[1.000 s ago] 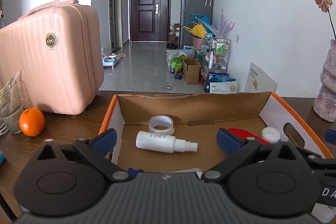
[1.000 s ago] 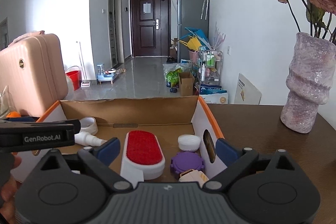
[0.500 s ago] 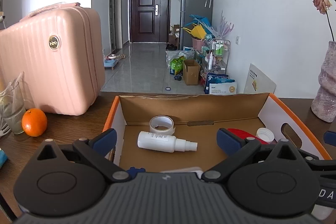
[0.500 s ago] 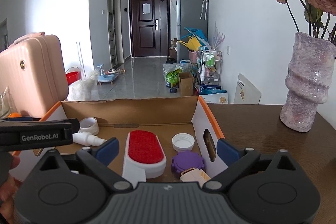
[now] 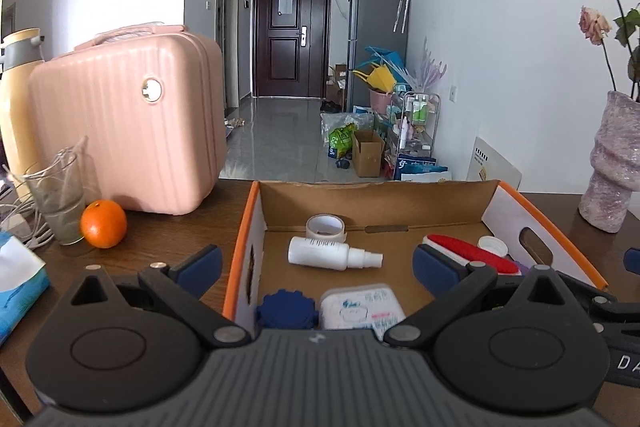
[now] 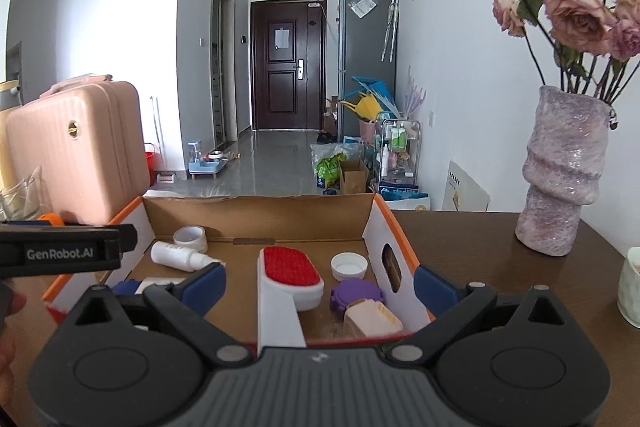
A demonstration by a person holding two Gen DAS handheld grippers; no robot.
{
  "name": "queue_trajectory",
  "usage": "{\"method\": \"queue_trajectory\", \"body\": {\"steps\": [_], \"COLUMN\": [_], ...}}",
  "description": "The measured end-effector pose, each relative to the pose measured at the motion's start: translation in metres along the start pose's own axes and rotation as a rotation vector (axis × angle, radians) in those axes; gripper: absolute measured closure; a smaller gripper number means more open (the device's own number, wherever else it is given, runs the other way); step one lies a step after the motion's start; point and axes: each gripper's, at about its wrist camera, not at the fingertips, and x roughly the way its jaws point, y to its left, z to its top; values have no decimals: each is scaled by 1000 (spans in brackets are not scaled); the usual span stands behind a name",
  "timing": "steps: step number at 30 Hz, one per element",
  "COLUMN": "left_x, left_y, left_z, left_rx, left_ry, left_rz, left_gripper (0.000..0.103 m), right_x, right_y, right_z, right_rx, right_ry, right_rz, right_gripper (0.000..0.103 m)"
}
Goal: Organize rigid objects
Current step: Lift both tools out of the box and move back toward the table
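While both claws hang over the near edge of the cardboard box, the views show this:

Left wrist view
- left claw [image 5: 316,261]: wide apart, empty, blue pads on each side of the box's left half.
- cardboard box [image 5: 376,197]: open, orange rim, stands on the dark tabletop [image 5: 152,247].
- tape roll [image 5: 325,228]: at the far wall of the box, just behind the spray bottle.
- spray bottle [image 5: 334,253]: white, lies on its side, nozzle to the right.
- blue cap [image 5: 287,313]: in the near left corner, just beside the white case [image 5: 362,307].
- orange [image 5: 103,223]: on the tabletop left of the box, touching a glass [image 5: 60,205], in front of a pink suitcase [image 5: 128,119].

Right wrist view
- right claw [image 6: 320,281]: spread open, holds nothing, over the box's right half.
- lint brush [image 6: 291,277]: red pad upward, white body, in the middle of the box.
- white lid [image 6: 349,265]: right of the brush, open side up.
- purple cap [image 6: 356,297]: nearer than the lid, touching a beige object [image 6: 372,319].
- vase [image 6: 560,175]: stands on the tabletop, well apart from the box, with dried roses.
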Motion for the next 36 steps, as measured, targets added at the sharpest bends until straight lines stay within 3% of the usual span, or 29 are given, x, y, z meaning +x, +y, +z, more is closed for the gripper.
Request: {"method": "queue_trajectory", "body": {"steps": [18, 36], "left_x": [-77, -119], "left_y": [14, 12], "left_z": [-42, -83], "left_rx": [-3, 31], "left_ry": [-10, 28], "left_rz": [17, 11], "left_gripper": [0, 0], "right_x": [-77, -122], "right_y": [8, 3], "right_z": [-37, -81], "right_rx": [20, 60], "right_ry": [-37, 3], "right_rz": [-14, -4], "right_gripper": [2, 2]}}
